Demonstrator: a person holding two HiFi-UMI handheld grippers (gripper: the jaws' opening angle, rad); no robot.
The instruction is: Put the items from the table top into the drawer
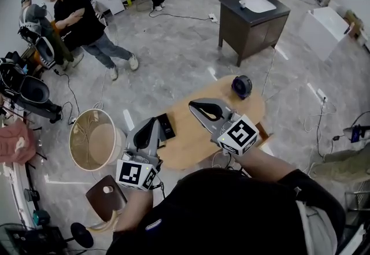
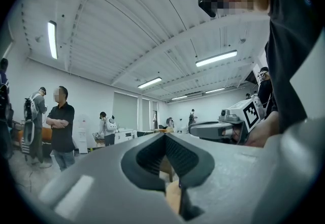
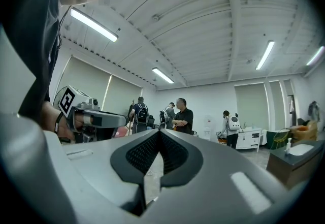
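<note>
With the fingers of our left gripper (image 1: 154,122) and right gripper (image 1: 193,104) closed on nothing and the tape measure (image 1: 241,86) on the bench (image 1: 191,147) beyond the right fingers, we may knock it off reaching unopened.

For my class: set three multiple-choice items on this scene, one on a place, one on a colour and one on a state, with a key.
1. Where on the oval table does the dark round item lie?
A. At its far end
B. At its near edge
C. At its middle

2. What colour is the flat item beside the left gripper?
A. White
B. Black
C. Red

3. How do the jaws of the right gripper stand?
A. Wide apart
B. Clamped on the round item
C. Together, with nothing between

Key: 1 A, it sits beyond the right gripper's tips; 2 B, it is dark against the light wood; 3 C, the right gripper view shows the tips meeting, empty.
</note>
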